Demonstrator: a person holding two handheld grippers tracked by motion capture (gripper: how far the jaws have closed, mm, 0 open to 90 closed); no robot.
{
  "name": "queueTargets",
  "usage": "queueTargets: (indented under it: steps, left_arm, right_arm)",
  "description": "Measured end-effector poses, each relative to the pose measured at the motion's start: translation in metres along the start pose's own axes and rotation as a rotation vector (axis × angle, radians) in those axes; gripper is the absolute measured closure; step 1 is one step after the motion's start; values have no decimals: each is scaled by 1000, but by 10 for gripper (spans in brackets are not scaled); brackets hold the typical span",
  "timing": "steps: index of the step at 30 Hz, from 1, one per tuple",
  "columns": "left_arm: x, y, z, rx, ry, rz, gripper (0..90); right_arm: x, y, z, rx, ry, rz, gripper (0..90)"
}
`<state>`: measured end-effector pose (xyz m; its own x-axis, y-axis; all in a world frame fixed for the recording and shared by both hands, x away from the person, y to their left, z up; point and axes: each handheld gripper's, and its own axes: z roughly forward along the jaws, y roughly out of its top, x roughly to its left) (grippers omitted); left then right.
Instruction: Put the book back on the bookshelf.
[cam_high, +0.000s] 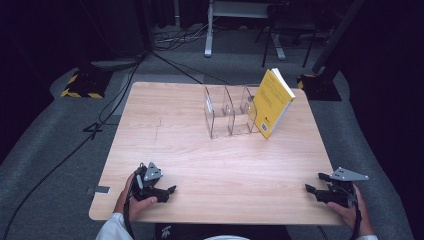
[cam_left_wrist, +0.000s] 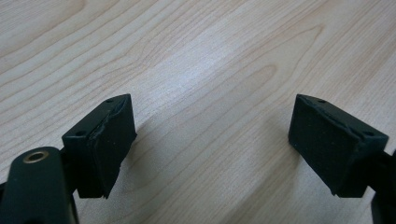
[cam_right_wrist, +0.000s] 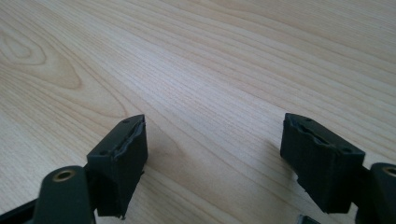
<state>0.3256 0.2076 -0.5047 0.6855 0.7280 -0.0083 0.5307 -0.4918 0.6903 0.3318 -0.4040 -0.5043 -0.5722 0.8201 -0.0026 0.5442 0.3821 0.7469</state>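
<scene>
High view: yellow book (cam_high: 272, 101) stands tilted at the far right of the wooden table (cam_high: 200, 155), leaning against the right end of a clear divider rack (cam_high: 230, 112). Left gripper (cam_high: 167, 192) sits low at the near left edge, right gripper (cam_high: 312, 190) at the near right edge; both well apart from the book, which lies far ahead of them, closer to the right one's side. Left gripper view: jaws spread wide, bare wood grain between the pads (cam_left_wrist: 109, 140). Right gripper view: jaws likewise parted, nothing held, pads (cam_right_wrist: 126, 161) just above the tabletop.
</scene>
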Motion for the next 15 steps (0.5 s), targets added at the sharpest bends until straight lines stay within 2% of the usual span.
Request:
queueTargets:
  steps: [1,15]
  left_arm:
    - [-1,0,0,-1,-4,-10,155]
    - [0,1,1,-1,-1,-11,154]
  right_arm:
    - [0,0,0,0,-1,0,236]
    - [0,0,0,-1,-2,0,235]
